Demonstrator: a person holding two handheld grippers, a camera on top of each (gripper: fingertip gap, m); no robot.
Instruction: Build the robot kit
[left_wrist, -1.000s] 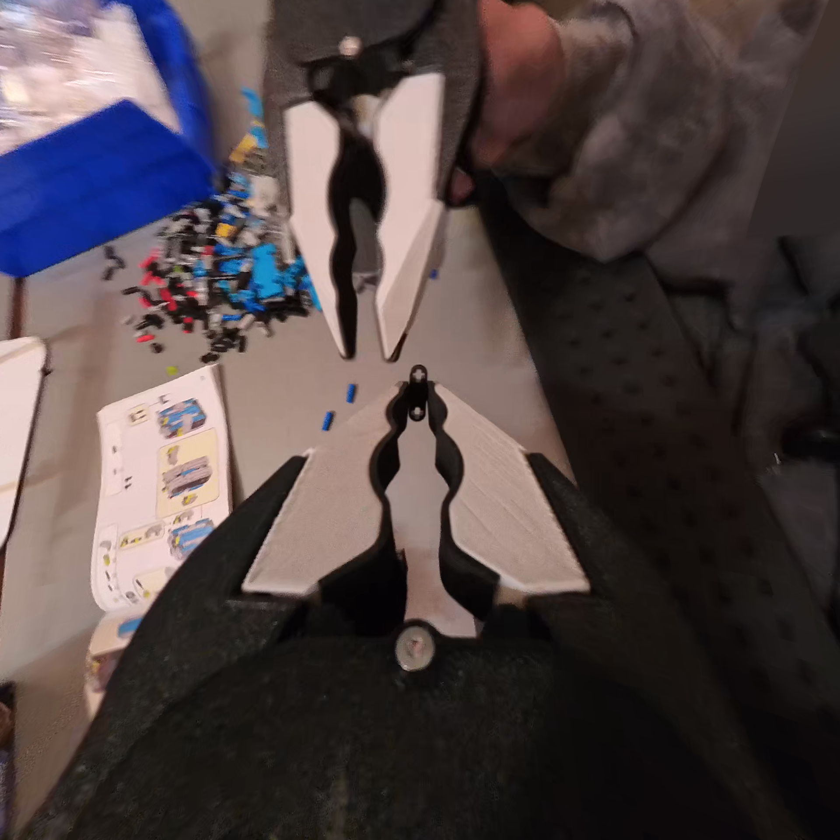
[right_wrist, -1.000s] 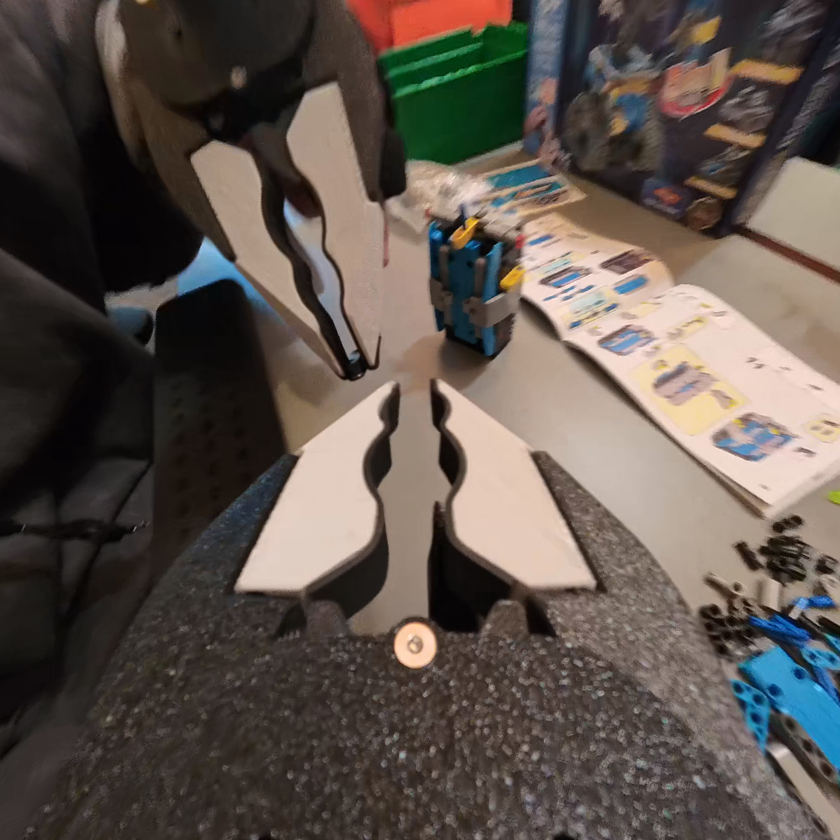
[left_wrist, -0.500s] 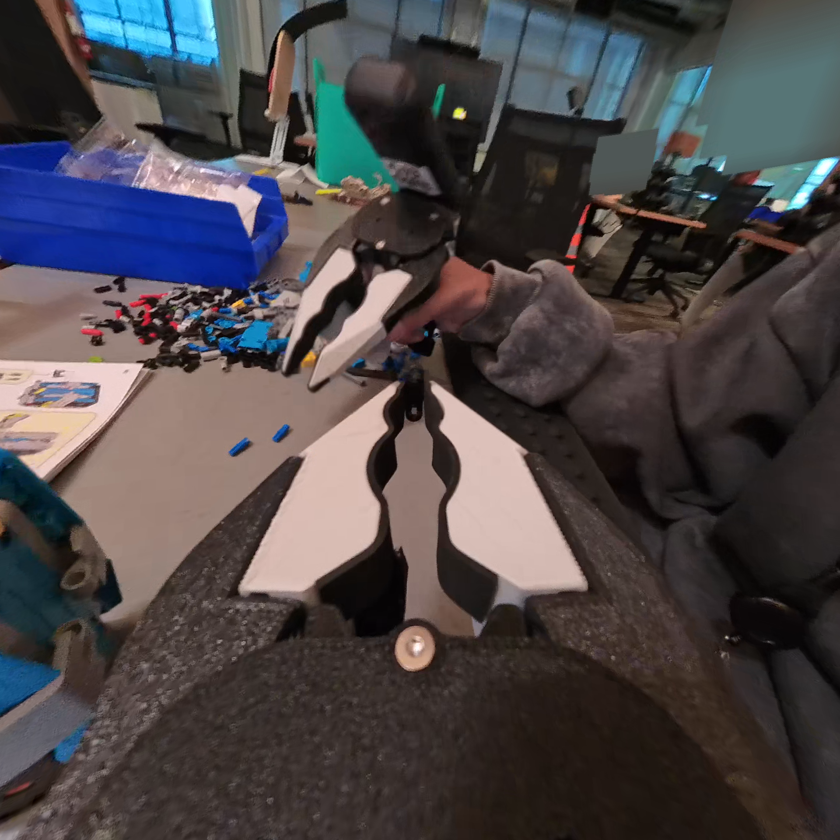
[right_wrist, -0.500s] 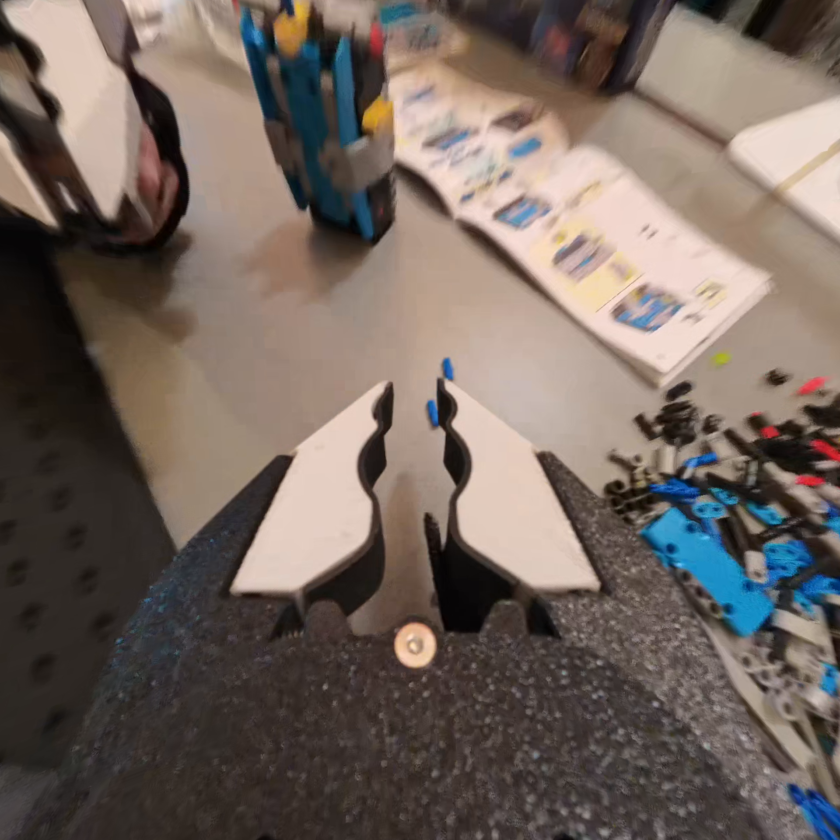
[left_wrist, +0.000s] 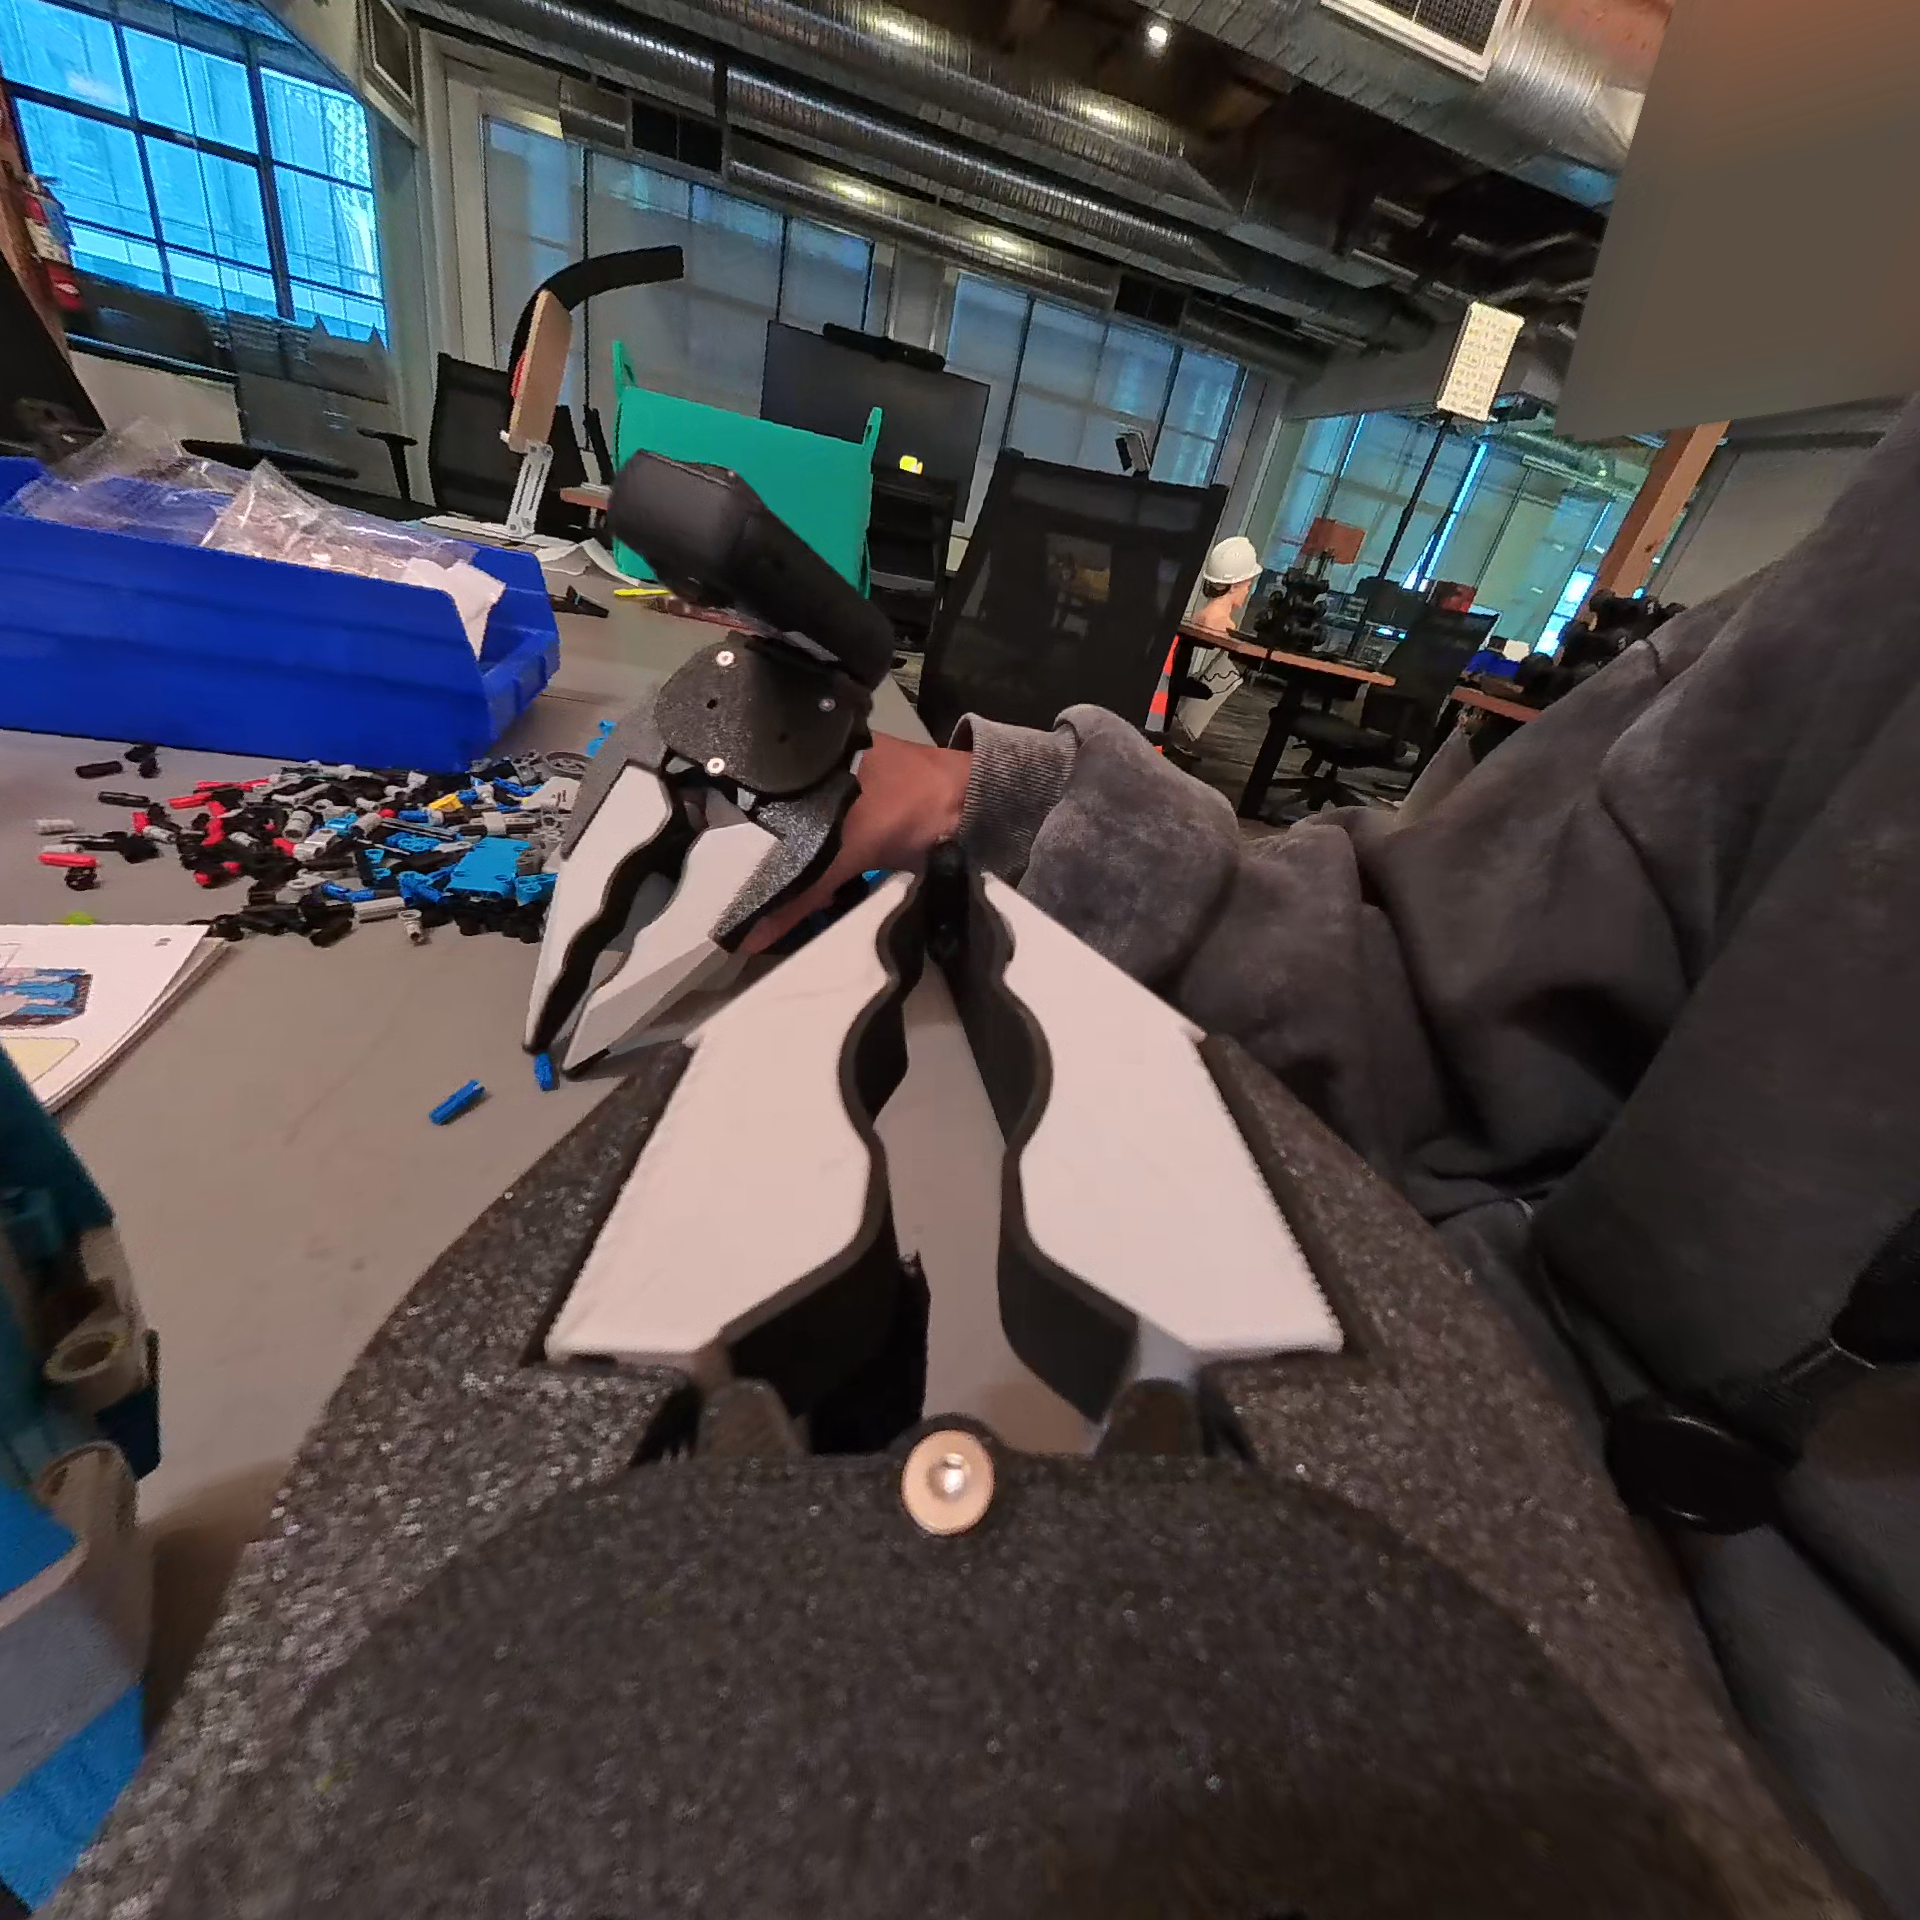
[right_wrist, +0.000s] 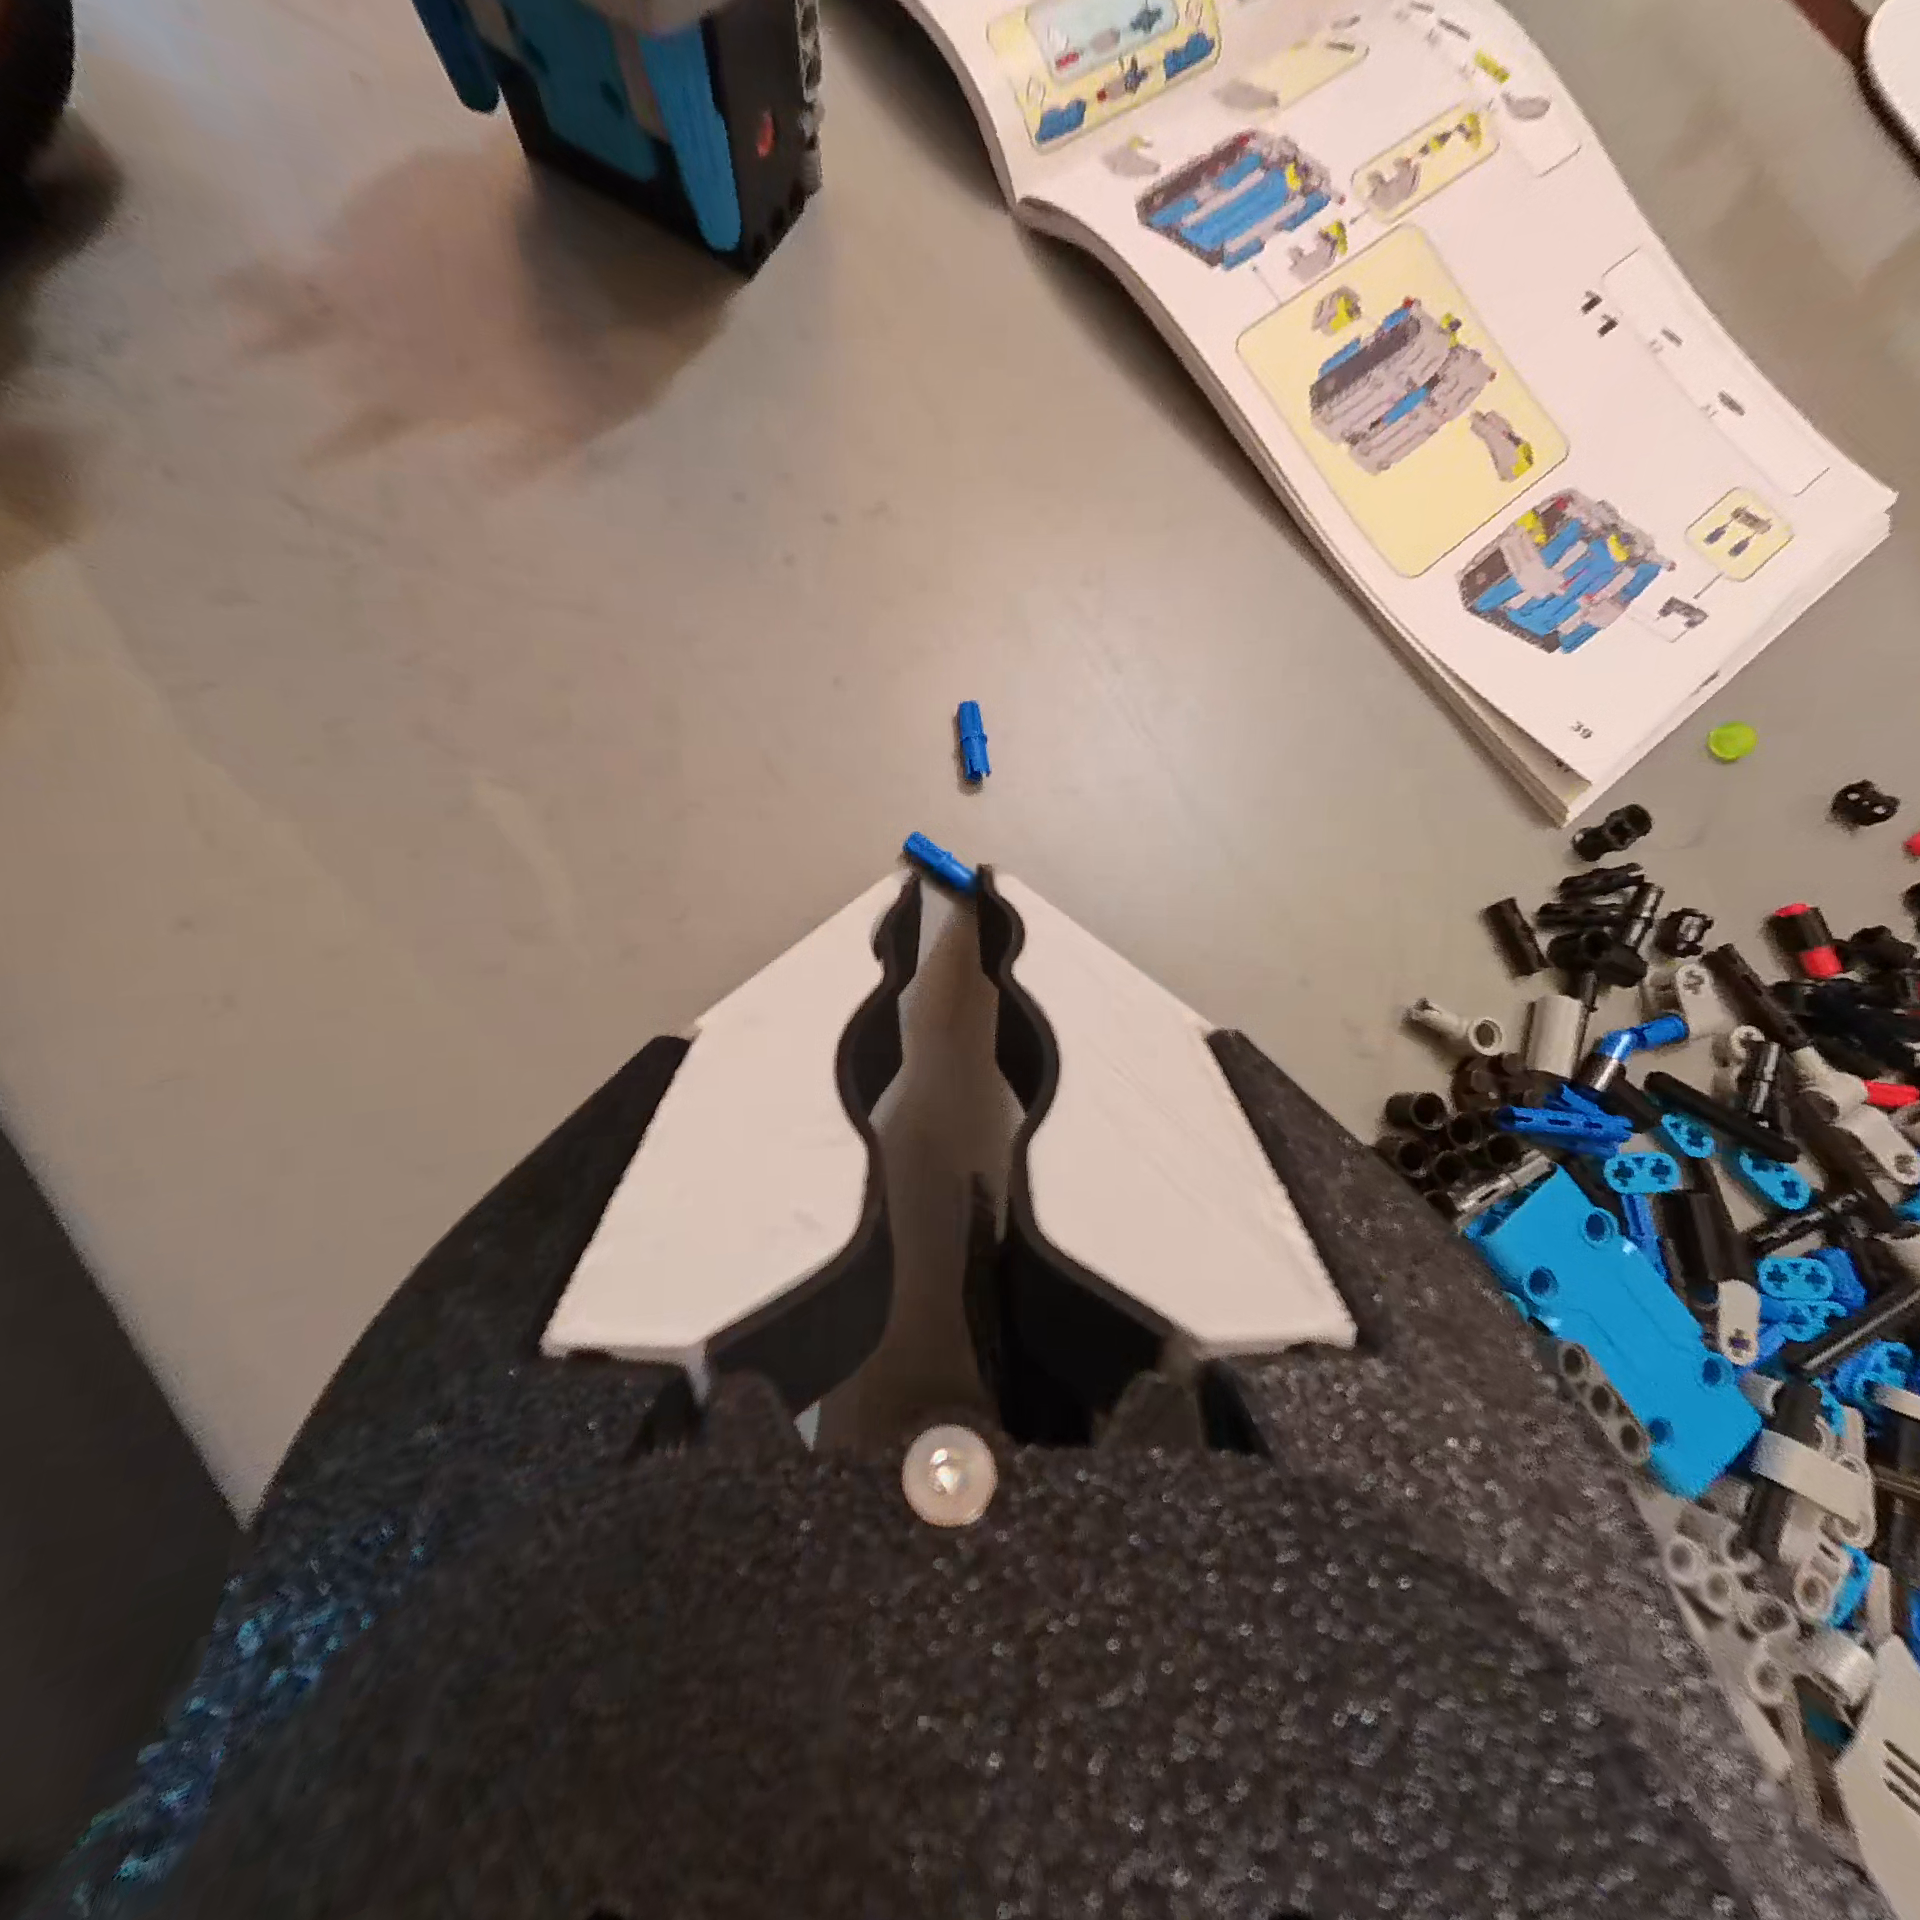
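**Two grippers, two blue pins on a grey table**

Landmark: table (right_wrist: 520, 644).

- Right gripper (right_wrist: 943, 883): one; tips lowered to the table, nearly together, nipping one blue pin (right_wrist: 938, 862) crosswise, seemingly to lift it.
- Second pin (right_wrist: 972, 740): one; loose, just beyond the first.
- Left gripper (left_wrist: 940, 904): one; raised off the table, clamped on a small black part (left_wrist: 943, 894).
- Booklet (right_wrist: 1455, 343): one, lying open.
- Parts pile (right_wrist: 1714, 1143): uncounted.
- Blue model (right_wrist: 644, 114): one, upright.

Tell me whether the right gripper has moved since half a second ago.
Yes. The right gripper has come down and forward toward the table: its tips now pinch the nearer blue pin, which earlier lay loose between them.
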